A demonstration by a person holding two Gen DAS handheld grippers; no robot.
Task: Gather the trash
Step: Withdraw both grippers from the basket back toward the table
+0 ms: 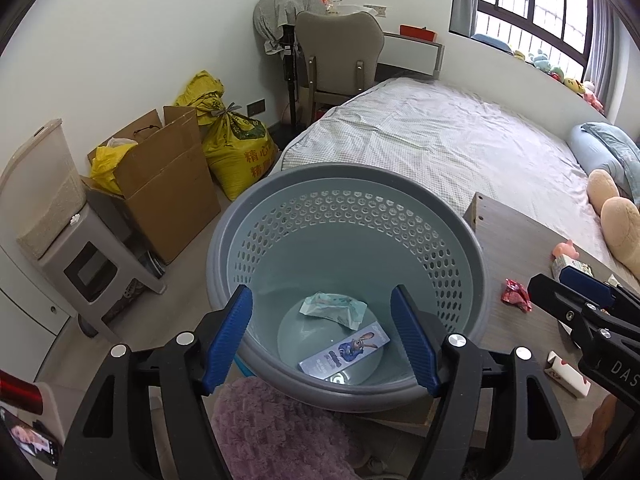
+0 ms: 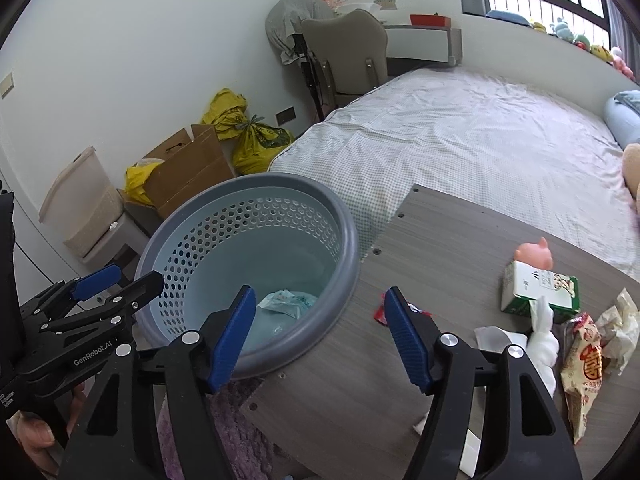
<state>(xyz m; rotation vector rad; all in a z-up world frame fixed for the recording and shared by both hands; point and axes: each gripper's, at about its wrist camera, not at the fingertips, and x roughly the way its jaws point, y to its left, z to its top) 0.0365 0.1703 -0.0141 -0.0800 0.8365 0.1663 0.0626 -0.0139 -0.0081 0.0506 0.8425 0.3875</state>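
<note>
The job reads as partly done. The grey perforated waste basket (image 1: 348, 240) already holds a flat blue cartoon-printed box (image 1: 345, 354) and a crumpled pale-green wrapper (image 1: 334, 307), both lying on its smooth round floor. Still to be cleared, all on the wood-grain table (image 2: 440, 232) to the right of the basket: a small crinkled red foil wrapper (image 1: 517, 295) nearest the basket's rim, a green-and-white drink carton (image 2: 538, 290) farther out, and beyond that a glossy printed snack bag (image 2: 582, 372), crushed white tissue (image 2: 542, 334) and a crumpled translucent wrapper (image 2: 618, 324). A small white carton (image 1: 568, 374) lies near the table's front edge. A soft pink toy pig (image 2: 534, 252) sits behind the drink carton; whether it counts as trash cannot be told. The basket is a rigid plastic tub, a thick rolled rim above walls pierced with hexagonal holes, and it stands just beside the table's left edge. The left gripper (image 1: 322, 334) hangs over the basket mouth, its ribbed blue pads spread wide with nothing between them. The right gripper (image 2: 320, 336) straddles the basket's right rim and the table edge, jaws also well apart and empty, the red wrapper lying just behind its right pad.
</note>
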